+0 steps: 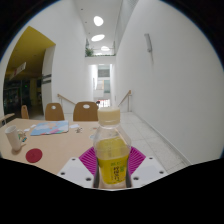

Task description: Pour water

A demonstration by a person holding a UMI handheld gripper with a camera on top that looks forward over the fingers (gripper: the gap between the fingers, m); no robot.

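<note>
A clear plastic bottle (pixel 111 148) with yellowish liquid, a yellow label and no cap that I can see stands upright between my fingers. My gripper (pixel 111 161) is shut on it: the magenta pads (pixel 88 160) press against both sides of the bottle's body. The bottle appears held above the wooden table (pixel 60 150). A small pale cup (pixel 14 141) stands on the table to the far left, and a dark red coaster (pixel 34 155) lies near it.
A light blue flat object (pixel 48 128) lies on the table farther back. Two wooden chairs (pixel 86 111) stand behind the table. A white corridor with ceiling lights runs beyond, with a white wall on the right.
</note>
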